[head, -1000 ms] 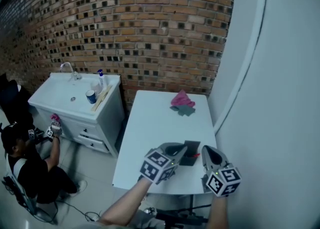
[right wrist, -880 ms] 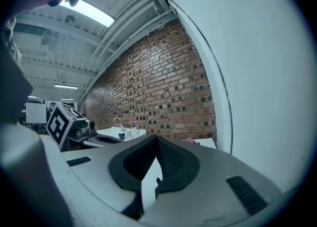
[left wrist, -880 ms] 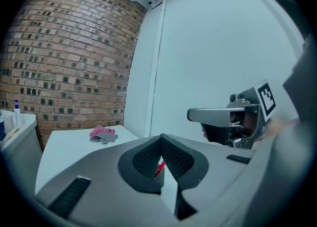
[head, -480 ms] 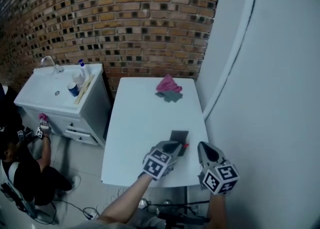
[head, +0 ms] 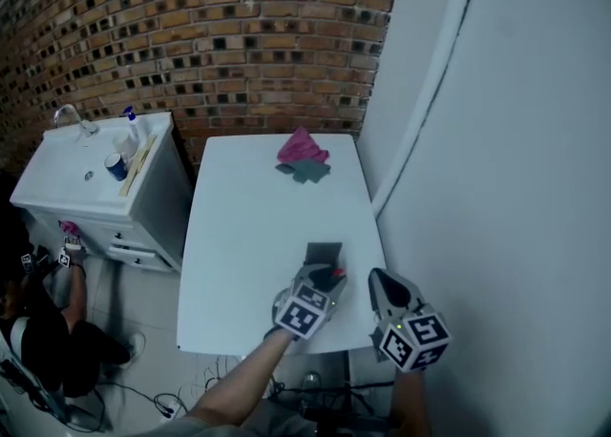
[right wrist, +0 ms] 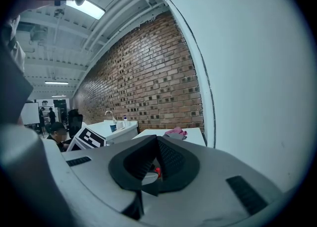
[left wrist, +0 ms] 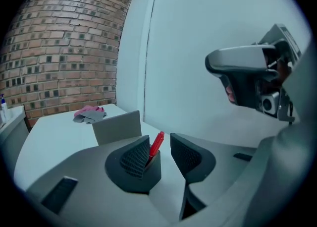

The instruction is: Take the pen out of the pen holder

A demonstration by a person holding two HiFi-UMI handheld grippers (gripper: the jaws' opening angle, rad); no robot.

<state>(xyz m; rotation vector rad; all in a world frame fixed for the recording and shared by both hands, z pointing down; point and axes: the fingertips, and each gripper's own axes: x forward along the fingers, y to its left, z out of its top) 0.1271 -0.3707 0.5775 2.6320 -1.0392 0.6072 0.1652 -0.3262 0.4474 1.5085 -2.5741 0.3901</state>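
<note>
white table [head: 248, 235] fills the view, with the grey pen holder [head: 323, 254] near its front edge. here's the change: the left gripper [left wrist: 161, 147] has dropped right down to the holder. its jaws, pinched together a second ago, are opening now, released and gripping nothing. the right gripper [right wrist: 157, 151] hangs just beside it, jaws clenched together, empty. the red pen [left wrist: 156, 144] stands between the left pads, untouched and apparently still in the holder, its lower end hidden. so this looks like the set-up for the grab: close on the pen, then lift.
</note>
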